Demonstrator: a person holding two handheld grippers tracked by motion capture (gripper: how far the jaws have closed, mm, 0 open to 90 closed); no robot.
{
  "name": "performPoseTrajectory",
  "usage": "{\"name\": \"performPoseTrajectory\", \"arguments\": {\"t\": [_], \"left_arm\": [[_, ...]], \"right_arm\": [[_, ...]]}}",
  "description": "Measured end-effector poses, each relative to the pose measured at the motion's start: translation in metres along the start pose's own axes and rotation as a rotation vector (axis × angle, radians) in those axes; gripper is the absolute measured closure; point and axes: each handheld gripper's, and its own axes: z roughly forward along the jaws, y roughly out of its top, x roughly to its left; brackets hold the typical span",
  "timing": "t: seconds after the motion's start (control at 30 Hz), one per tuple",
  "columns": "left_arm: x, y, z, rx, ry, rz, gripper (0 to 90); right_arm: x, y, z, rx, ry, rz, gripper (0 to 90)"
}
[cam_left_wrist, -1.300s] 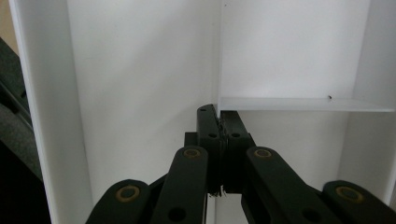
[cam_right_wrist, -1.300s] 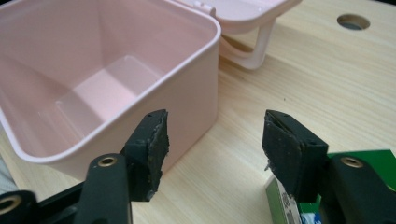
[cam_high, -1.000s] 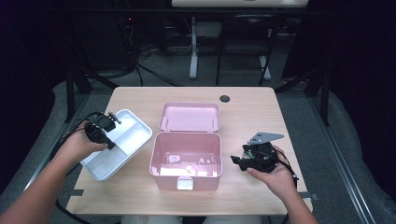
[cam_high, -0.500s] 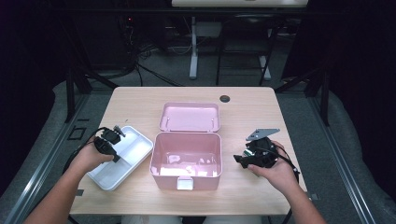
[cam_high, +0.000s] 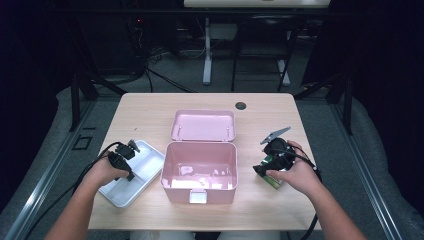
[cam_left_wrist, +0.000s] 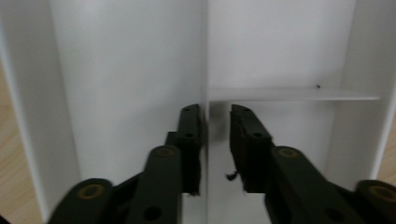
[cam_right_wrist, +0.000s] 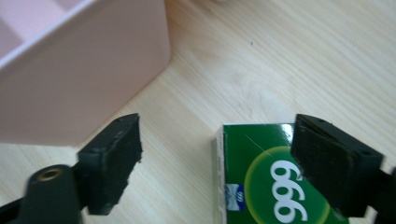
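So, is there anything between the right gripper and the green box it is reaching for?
Nothing visible does. The right gripper has its jaws wide open, and they have just been opening. The green box lies on the table partly between them, touching neither pad. The pink case stands off to one side.

The left tool (cam_high: 126, 156) sits low at the person's left, jaws just opening to a narrow gap. The right tool (cam_high: 270, 162), jaws also just opening, seems angled inward, spread wide.
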Motion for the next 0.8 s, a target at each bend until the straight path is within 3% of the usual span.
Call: {"name": "performPoseTrajectory", "arguments": {"t": [0.07, 0.17, 0.23, 0.27, 0.3, 0.4, 0.6, 0.8], "left_arm": [[-0.001, -0.004, -0.002, -0.028, 0.031, -0.011, 65.7], [-0.001, -0.012, -0.007, -0.066, 0.028, -0.037, 56.3], [-0.001, -0.013, -0.013, -0.073, 0.037, -0.032, 54.1], [-0.001, -0.013, -0.013, -0.073, 0.037, -0.032, 53.1], [0.000, -0.016, -0.021, -0.106, 0.051, -0.046, 53.2], [0.001, -0.019, -0.028, -0.150, 0.056, -0.048, 53.3], [0.000, -0.020, -0.033, -0.176, 0.045, -0.039, 52.1], [-0.005, -0.022, -0.040, -0.218, 0.031, -0.026, 51.7]], "right_arm": [[-0.005, 0.005, 0.000, 0.047, 0.011, 0.011, 12.5], [-0.019, 0.012, 0.007, 0.148, 0.002, 0.026, 6.6], [-0.025, 0.014, 0.009, 0.198, 0.000, 0.036, 4.9], [-0.025, 0.014, 0.009, 0.198, 0.000, 0.036, 4.9], [-0.031, 0.015, 0.011, 0.223, 0.003, 0.030, 3.8], [-0.037, 0.013, 0.013, 0.245, 0.000, 0.039, 3.6], [-0.047, 0.012, 0.016, 0.267, 0.022, 0.057, 3.9], [-0.050, 0.014, 0.018, 0.298, 0.042, 0.038, 4.9]]}}
